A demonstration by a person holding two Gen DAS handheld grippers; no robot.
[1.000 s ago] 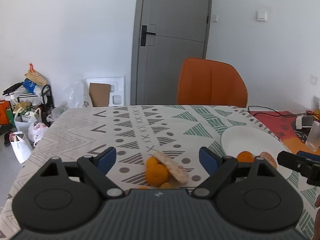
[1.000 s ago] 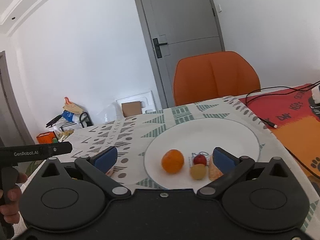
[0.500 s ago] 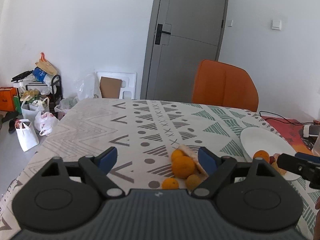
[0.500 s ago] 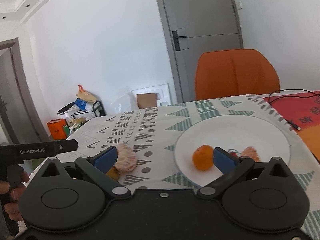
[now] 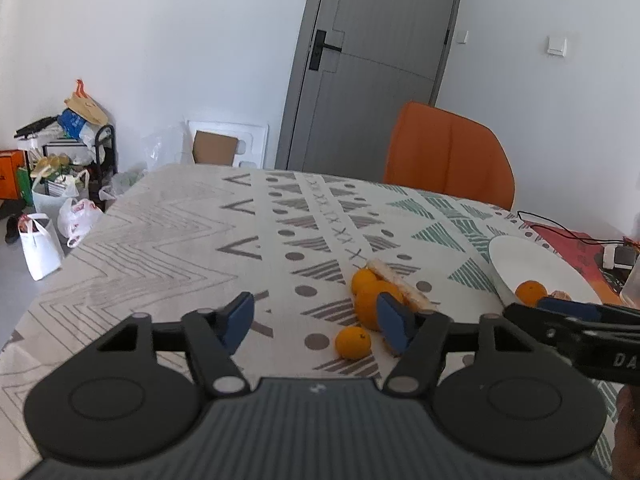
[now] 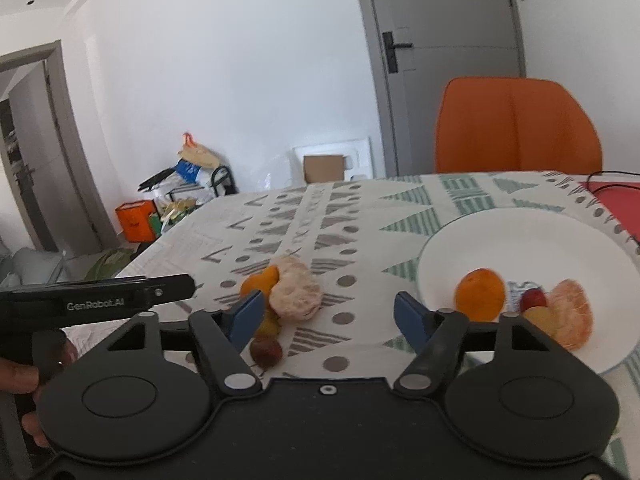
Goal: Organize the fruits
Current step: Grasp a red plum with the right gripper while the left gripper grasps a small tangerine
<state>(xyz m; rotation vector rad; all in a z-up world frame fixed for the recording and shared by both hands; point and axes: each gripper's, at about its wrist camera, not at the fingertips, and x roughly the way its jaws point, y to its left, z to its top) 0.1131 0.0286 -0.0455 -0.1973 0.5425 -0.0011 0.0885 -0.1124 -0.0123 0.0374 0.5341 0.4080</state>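
A heap of fruit lies on the patterned tablecloth: oranges (image 5: 370, 300), a small orange (image 5: 353, 343) and a peeled pale citrus (image 6: 295, 293) with a dark red fruit (image 6: 266, 351) in front. A white plate (image 6: 532, 240) on the right holds an orange (image 6: 480, 294), a peeled citrus piece (image 6: 572, 314) and small fruits. My left gripper (image 5: 316, 322) is open and empty, just left of the heap. My right gripper (image 6: 329, 318) is open and empty, between heap and plate. The plate also shows in the left wrist view (image 5: 532, 260).
An orange chair (image 5: 448, 156) stands behind the table's far edge. A red mat with black cables (image 5: 568, 236) lies at the right. Bags and a rack (image 5: 60, 184) sit on the floor to the left. A grey door (image 5: 372, 64) is behind.
Both grippers have swung left. The right one moved off the plate toward the fruit heap; the left one shifted so the heap now lies by its right finger.
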